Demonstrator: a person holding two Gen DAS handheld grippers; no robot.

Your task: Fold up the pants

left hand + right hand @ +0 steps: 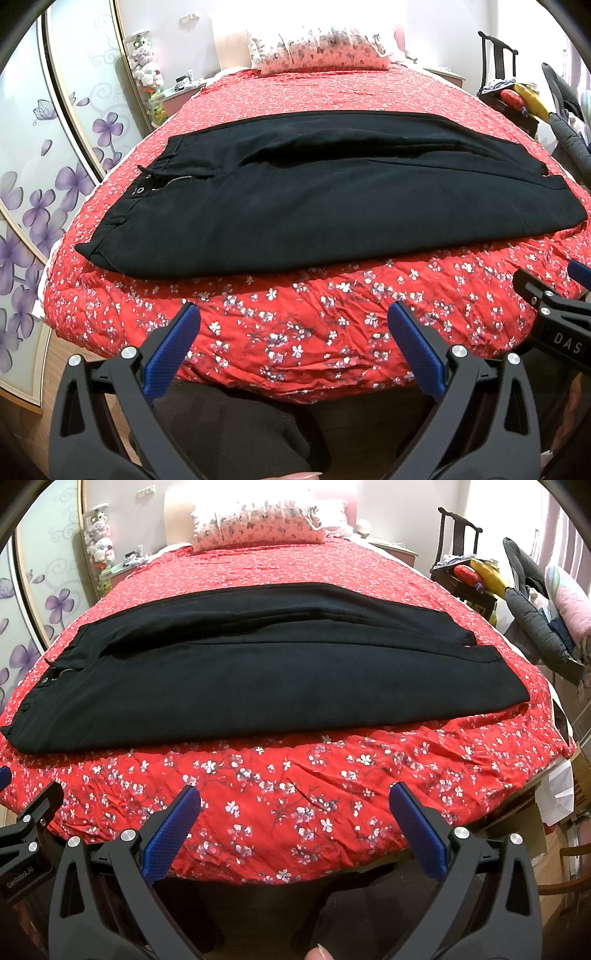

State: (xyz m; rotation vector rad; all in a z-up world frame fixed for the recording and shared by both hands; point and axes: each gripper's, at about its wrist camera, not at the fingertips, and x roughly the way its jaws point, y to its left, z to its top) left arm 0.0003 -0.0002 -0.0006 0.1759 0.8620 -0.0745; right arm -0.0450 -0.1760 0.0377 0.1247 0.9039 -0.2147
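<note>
Left wrist view: black cotton pants (314, 192) spread flat across red floral bed (295, 332), long axis left to right, waistband left, hems right. Left gripper (293, 321) and right gripper (294, 801) near edge, fingers wide, empty, pants straight ahead, roughly equidistant.

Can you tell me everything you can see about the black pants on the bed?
The black pants look like soft, matte woven cloth. They lie flat across the red flowery bedspread, waistband to the left, leg ends to the right, both legs side by side. At the waist the fly is open, showing a silver zipper and a metal button. A few long creases run along the legs. Only the bedspread touches them; neither gripper does.
</note>
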